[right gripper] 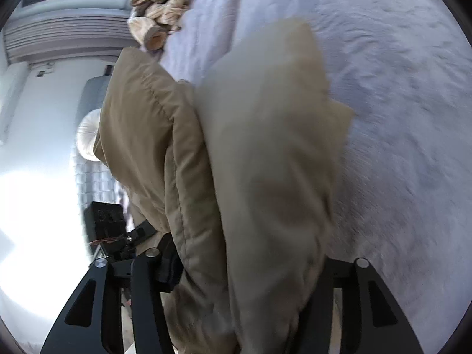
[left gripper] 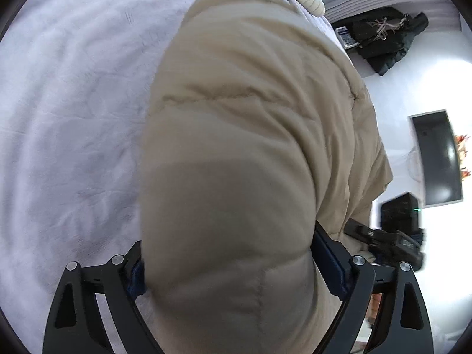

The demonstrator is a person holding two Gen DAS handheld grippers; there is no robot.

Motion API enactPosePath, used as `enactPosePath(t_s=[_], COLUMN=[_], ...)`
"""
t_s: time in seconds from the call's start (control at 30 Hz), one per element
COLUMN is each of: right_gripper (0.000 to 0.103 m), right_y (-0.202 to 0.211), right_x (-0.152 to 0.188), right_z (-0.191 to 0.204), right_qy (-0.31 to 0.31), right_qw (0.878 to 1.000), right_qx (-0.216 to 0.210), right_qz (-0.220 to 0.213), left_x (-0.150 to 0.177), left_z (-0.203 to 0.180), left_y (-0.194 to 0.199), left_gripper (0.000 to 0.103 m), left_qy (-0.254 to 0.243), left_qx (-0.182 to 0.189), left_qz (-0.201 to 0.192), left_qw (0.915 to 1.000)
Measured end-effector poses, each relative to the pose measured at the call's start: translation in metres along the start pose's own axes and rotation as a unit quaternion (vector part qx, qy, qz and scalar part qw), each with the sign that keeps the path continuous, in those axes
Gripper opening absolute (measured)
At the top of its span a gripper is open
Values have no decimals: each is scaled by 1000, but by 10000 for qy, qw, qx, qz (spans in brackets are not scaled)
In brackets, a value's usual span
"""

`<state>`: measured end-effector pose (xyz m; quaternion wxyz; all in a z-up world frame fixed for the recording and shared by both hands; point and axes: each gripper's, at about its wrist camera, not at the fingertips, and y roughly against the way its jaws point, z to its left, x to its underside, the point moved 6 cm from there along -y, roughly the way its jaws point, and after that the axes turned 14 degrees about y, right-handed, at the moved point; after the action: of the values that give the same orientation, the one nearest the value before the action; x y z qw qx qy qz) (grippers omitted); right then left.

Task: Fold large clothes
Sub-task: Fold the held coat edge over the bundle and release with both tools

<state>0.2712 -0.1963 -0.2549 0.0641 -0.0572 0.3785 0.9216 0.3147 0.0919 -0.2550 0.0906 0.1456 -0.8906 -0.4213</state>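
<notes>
Left wrist view: both grippers' fingers (left gripper: 327, 262) grip the tan puffer jacket (left gripper: 250, 118); lay it toward twelve o'clock, flat on the bed (left gripper: 73, 103), edges level.

No words, numbers, labels or signs can be read anywhere in these two pictures.
</notes>
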Motion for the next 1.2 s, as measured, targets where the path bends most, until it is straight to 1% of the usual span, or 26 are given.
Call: enactPosePath(t_s=[0.03,0.07,0.13,0.17,0.2,0.27,0.33,0.37,0.4,0.43,0.47,0.5,0.57,0.67,0.7,0.73,0.8,0.83,0.9,0.93,1.07,1.13,1.2], right_gripper=[58,58,58,57,55,29,22,20,20,20,20,20,20,19,17,13,5,4,3,3,3,3,4], right_y=[11,15,43,57,66,83,89,92,90,84,78,71,55,30,23,19,9,4,-5,-9,-20,-19,-9], right_x=[3,-2,7,12,16,25,35,43,46,43,48,47,55,64,67,70,73,73,73,74,73,73,70], right_z=[3,9,20,23,31,49,66,78,89,102,114,122,130,111,95,83,49,36,18,14,9,8,15], right_qy=[76,136,347,415,478,614,765,921,1080,1245,1470,1554,1724,1898,1837,1717,1352,1216,968,938,1220,1170,939], right_qw=[9996,9989,9952,9931,9917,9903,9893,9880,9861,9837,9801,9788,9757,9595,9540,9540,9569,9578,9616,9617,9545,9553,9590], right_qx=[255,440,901,1079,1160,1174,1144,1132,1157,1195,1255,1270,1334,2076,2351,2431,2523,2554,2512,2519,2655,2642,2599], right_qz=[4,-7,-146,-207,-298,-426,-490,-503,-501,-495,-449,-405,-206,156,286,353,478,501,533,542,596,622,625], left_x=[2,5,8,13,18,28,46,52,66,74,81,88,93,105,107,109,112,114,118,119,118,114,112], left_z=[-3,-6,-11,-11,-9,-6,-3,4,-5,-2,-1,-1,-3,-13,-15,-18,-24,-25,-25,-25,-23,-22,-19], left_y=[11,21,44,56,65,79,85,89,80,78,73,64,49,33,27,21,10,5,-1,-3,-7,-8,-6], left_gripper=[92,92,92,92,92,92,92,92,92,92,92,92,92,92,94,95,97,98,100,100,100,100,100], left_qy=[-112,-200,-329,-366,-378,-410,-493,-548,-583,-596,-580,-565,-576,-725,-780,-875,-1004,-1054,-1109,-1121,-1051,-1048,-988], left_qx=[-224,-336,-442,-456,-474,-566,-693,-757,-828,-885,-916,-947,-950,-1079,-1158,-1296,-1434,-1489,-1582,-1628,-1700,-1726,-1703], left_qz=[-167,-311,-612,-735,-806,-932,-1014,-1025,-1018,-983,-892,-814,-742,-699,-696,-708,-700,-688,-685,-697,-674,-680,-700], left_qw=[9995,9988,9966,9956,9949,9932,9912,9903,9896,9894,9901,9906,9910,9890,9878,9852,9821,9808,9788,9778,9775,9770,9779])
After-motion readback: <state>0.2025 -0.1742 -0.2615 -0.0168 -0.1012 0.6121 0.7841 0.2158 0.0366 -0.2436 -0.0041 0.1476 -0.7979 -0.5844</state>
